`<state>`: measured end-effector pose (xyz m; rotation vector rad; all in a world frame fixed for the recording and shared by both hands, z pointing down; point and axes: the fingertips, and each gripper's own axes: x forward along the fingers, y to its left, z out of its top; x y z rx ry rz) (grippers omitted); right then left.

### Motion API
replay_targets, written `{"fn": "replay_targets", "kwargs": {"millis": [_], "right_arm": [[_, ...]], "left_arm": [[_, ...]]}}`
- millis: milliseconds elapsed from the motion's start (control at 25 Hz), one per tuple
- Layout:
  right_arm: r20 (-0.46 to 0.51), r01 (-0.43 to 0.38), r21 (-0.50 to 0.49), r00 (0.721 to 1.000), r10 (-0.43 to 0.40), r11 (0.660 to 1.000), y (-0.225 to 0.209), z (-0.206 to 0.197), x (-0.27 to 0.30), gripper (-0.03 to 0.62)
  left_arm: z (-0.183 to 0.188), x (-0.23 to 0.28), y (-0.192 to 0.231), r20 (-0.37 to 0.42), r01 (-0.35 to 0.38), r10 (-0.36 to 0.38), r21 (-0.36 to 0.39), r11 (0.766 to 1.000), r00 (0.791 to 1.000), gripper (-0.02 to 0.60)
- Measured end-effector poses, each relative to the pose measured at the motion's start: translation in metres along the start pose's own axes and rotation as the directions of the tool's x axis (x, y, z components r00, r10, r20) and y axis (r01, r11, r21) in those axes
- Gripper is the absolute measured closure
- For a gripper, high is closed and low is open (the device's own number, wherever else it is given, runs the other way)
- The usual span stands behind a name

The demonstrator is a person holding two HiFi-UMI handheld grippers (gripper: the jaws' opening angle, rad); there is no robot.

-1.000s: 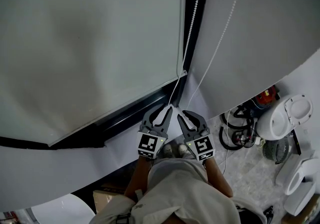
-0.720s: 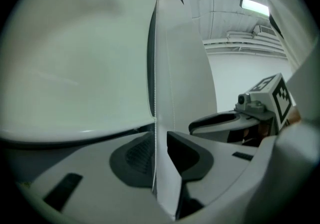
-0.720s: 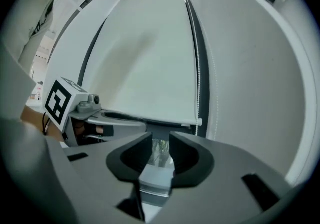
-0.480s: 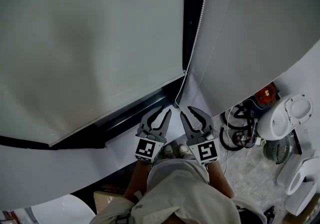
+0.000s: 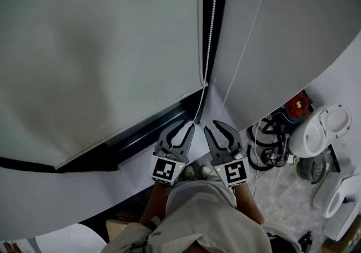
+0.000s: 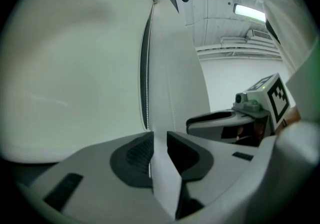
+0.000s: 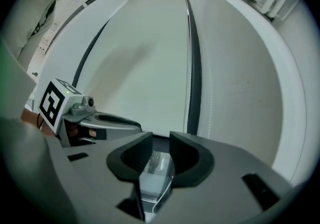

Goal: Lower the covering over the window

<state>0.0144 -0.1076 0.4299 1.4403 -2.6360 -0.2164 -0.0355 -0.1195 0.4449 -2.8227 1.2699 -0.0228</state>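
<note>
- Head view: the white fabric roller blind (image 5: 96,54) covers most of the left pane, and its bottom edge is just above the dark window frame (image 5: 146,125). The white beaded pull chain (image 5: 211,26) drops between the left gripper (image 5: 181,128) and right gripper (image 5: 215,129). Work one strand only.
- Left gripper view: the fingers are narrowly apart, with the chain beside the left pad and unpinched. Close squarely on it, then pull straight down.
- Right gripper view: the fingers have just been opening and press on nothing. What looks like the chain lies low in the gap. Take hold higher up.

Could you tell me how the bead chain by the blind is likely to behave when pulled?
The bead chain hangs thin and bends toward the left gripper, so it is probably floppy and light. Its small round beads might slip if gripped loosely.
</note>
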Motion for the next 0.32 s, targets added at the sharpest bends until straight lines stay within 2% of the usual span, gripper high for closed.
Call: {"fn": "replay_targets", "kwargs": {"millis": [320], "right_arm": [[0.014,0.021,-0.003,1.000,-0.021,1.000,-0.004,0.009,-0.004,0.505]], "left_arm": [[0.020,0.007,-0.004,0.065,0.021,-0.022,0.020,1.000,0.998,0.503]]}}
